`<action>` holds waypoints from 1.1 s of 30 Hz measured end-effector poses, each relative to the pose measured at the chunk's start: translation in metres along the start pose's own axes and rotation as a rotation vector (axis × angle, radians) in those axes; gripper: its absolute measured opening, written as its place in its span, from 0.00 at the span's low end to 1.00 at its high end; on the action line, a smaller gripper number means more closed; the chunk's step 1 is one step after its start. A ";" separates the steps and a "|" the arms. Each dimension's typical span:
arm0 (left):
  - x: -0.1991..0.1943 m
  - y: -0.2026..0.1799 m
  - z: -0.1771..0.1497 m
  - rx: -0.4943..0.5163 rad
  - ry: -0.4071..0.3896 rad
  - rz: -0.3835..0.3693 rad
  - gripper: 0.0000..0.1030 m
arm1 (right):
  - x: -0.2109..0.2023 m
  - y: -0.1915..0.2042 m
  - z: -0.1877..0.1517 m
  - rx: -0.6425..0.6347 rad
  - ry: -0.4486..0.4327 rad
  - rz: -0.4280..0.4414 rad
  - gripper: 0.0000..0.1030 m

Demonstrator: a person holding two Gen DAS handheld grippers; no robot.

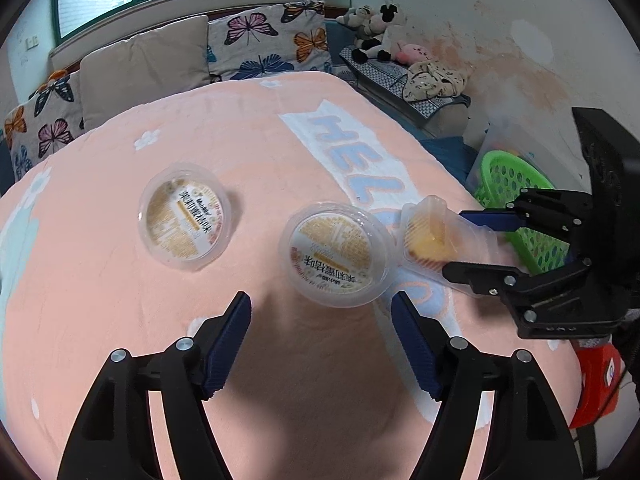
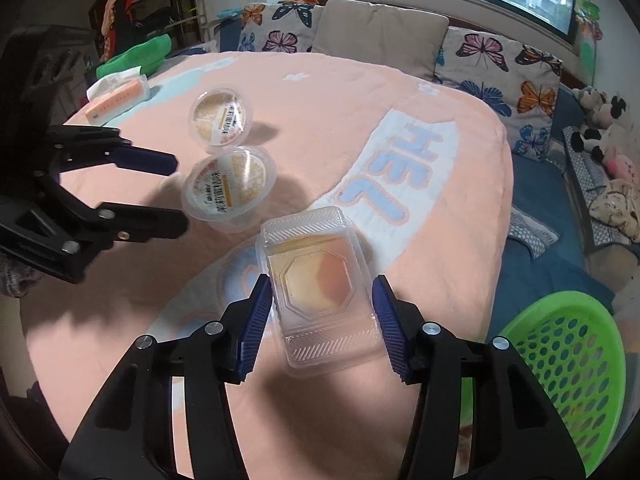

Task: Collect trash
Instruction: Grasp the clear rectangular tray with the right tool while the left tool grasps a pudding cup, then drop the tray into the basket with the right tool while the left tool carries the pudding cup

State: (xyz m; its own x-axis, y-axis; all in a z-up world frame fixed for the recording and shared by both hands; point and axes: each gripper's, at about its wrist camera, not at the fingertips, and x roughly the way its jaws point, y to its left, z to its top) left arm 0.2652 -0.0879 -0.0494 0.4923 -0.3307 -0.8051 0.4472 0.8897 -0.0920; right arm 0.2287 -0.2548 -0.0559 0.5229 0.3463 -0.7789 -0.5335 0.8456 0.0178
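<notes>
Right gripper (image 2: 322, 312): we see its blue pads against both sides of the clear clamshell box (image 2: 316, 280); we judge it gripped.
Left gripper (image 1: 320, 344): jaws wide, empty, just short of the nearer round cup (image 1: 334, 252).
Clamshell box: near the green basket (image 2: 576, 364), not yet over it.
Farther round cup (image 1: 184, 216): well apart from the basket, on the pink blanket (image 1: 280, 380).
Progress: we judge the task early, with three pieces outside the basket and little visible in it.
</notes>
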 end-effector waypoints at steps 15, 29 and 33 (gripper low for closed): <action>0.016 -0.007 0.011 0.023 0.000 -0.007 0.72 | -0.049 0.000 -0.003 0.113 -0.114 0.028 0.51; 0.024 -0.017 0.013 0.047 -0.007 -0.015 0.74 | -0.085 -0.021 -0.033 0.250 -0.150 -0.052 0.51; 0.026 -0.016 0.013 0.033 0.000 -0.017 0.60 | -0.095 -0.031 -0.047 0.293 -0.152 -0.094 0.51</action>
State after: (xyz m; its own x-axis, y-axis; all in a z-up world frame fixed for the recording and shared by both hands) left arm 0.2802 -0.1153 -0.0614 0.4842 -0.3458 -0.8038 0.4801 0.8729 -0.0863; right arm 0.1643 -0.3328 -0.0115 0.6654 0.2990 -0.6840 -0.2762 0.9499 0.1465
